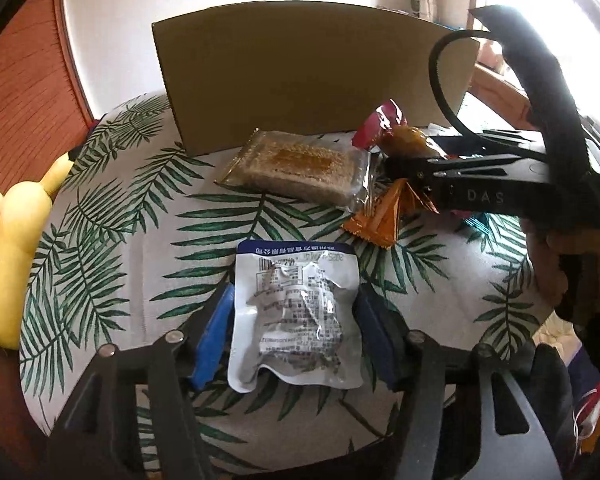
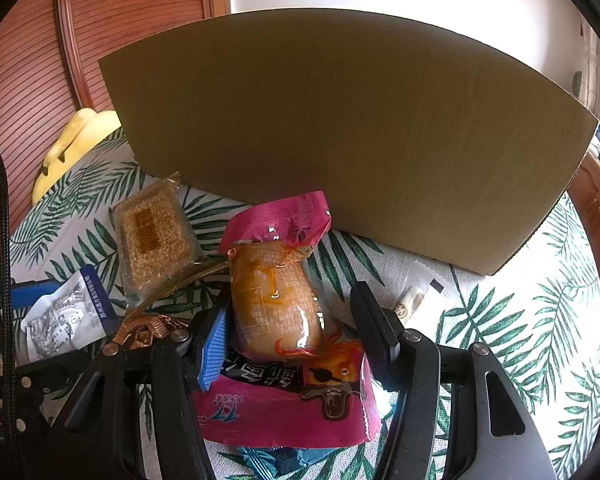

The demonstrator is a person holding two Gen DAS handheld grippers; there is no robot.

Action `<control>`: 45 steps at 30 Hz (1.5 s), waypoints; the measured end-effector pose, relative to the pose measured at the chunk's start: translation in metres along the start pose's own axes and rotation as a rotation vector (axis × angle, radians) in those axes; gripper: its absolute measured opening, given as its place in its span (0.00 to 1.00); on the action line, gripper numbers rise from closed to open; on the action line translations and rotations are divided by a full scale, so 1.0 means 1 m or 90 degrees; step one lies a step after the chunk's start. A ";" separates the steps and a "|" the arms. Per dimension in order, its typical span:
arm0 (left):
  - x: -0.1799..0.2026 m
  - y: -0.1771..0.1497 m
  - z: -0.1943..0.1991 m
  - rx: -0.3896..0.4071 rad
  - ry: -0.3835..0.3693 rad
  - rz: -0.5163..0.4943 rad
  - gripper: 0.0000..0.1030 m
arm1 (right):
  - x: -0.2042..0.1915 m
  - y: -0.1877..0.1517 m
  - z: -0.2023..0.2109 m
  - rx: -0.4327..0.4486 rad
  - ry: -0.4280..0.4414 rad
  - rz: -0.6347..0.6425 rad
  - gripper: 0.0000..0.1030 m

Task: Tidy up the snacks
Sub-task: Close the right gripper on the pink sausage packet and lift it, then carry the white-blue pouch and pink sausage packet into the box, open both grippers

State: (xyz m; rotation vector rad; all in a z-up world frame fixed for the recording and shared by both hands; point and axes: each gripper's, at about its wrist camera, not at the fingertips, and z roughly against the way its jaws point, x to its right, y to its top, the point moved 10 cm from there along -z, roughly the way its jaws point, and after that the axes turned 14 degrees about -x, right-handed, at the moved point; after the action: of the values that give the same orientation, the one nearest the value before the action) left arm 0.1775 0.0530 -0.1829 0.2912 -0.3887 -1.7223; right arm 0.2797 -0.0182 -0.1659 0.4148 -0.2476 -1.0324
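My left gripper [image 1: 294,312] has its jaws on both sides of a white and blue snack pouch [image 1: 296,316] on the leaf-print tablecloth and looks shut on it. My right gripper [image 2: 288,312] straddles a pink and orange snack packet [image 2: 284,300]; the left pad touches it, a gap shows at the right pad. In the left wrist view the right gripper [image 1: 396,168] is by that pink packet [image 1: 380,124]. A clear-wrapped sesame bar [image 1: 300,166] [image 2: 154,236] lies before the cardboard box [image 1: 308,72] [image 2: 348,136]. An orange wrapper [image 1: 384,216] lies under the right gripper.
A yellow Pikachu toy [image 1: 8,232] [image 2: 72,144] sits at the table's left edge. A small clear packet [image 2: 420,300] lies right of the right gripper near the box. A teal wrapper [image 2: 284,458] shows under the pink packet. A wooden slatted panel [image 2: 120,20] stands behind.
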 end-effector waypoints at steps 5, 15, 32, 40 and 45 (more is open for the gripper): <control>-0.002 0.000 0.005 0.004 -0.046 0.019 0.57 | -0.001 0.000 -0.001 -0.003 -0.003 0.001 0.58; -0.012 0.003 0.018 0.037 -0.092 0.055 0.57 | -0.007 0.006 0.002 -0.010 -0.012 0.020 0.38; -0.012 0.039 0.060 0.114 -0.104 0.052 0.57 | -0.007 0.008 0.057 0.096 0.026 -0.006 0.36; -0.005 0.087 0.088 0.158 -0.084 0.021 0.58 | 0.001 0.020 0.090 0.128 0.002 0.017 0.36; -0.001 0.118 0.100 0.175 -0.079 0.009 0.58 | 0.012 0.035 0.098 0.135 -0.008 0.013 0.36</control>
State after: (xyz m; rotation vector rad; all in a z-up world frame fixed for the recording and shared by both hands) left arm 0.2434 0.0450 -0.0429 0.3802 -0.7196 -1.6775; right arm 0.2749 -0.0342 -0.0620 0.5957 -0.3737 -0.9924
